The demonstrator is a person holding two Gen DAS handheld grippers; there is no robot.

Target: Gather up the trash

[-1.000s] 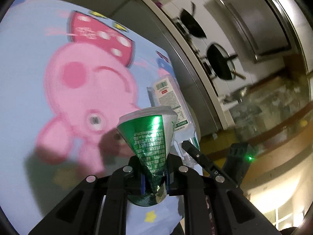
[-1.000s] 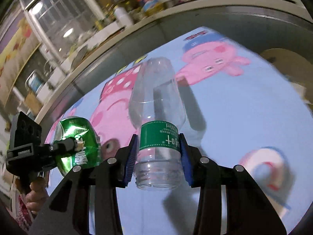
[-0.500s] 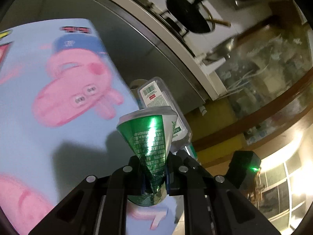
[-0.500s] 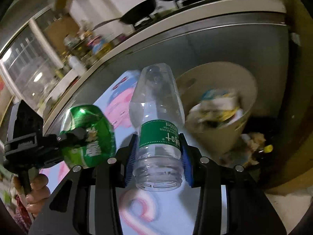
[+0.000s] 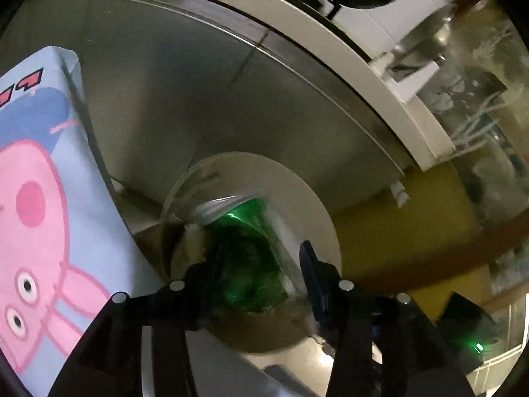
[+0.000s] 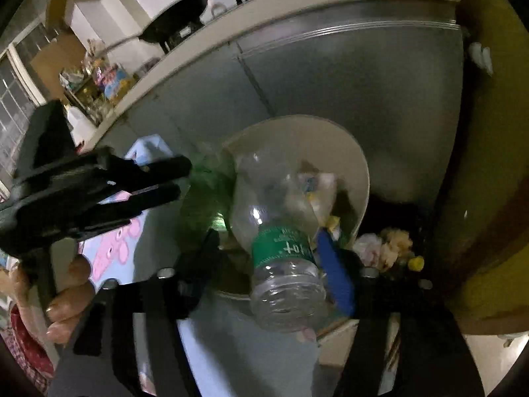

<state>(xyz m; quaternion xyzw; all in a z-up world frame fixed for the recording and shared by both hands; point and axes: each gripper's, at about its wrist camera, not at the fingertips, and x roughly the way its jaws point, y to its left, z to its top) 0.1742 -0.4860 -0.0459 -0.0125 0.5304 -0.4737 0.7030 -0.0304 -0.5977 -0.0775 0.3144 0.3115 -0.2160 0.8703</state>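
My left gripper [image 5: 254, 268] hangs over a round beige trash bin [image 5: 297, 182]. Its jaws are opening, and the crushed green can [image 5: 251, 258] sits blurred and loose between them, above the bin's mouth. My right gripper [image 6: 271, 254] is over the same trash bin [image 6: 330, 139]. Its jaws are opening too, and the clear plastic bottle [image 6: 281, 231] with a green label tilts between them, leaning on the blue right pad [image 6: 334, 264] and clear of the left finger. In the right wrist view the left gripper [image 6: 158, 178] reaches in from the left, and the green can [image 6: 205, 198] is a blur.
A blue cartoon-pig cloth [image 5: 39, 198] covers the table at the left. Behind the bin stands a steel cabinet front [image 5: 165, 82] under a white counter with pans. Crumpled litter [image 6: 386, 244] lies on the floor right of the bin. A hand [image 6: 66, 291] holds the left gripper.
Both grippers have swung from over the pig cloth to above the bin. Both pairs of jaws have widened, and the can and the bottle have come loose.
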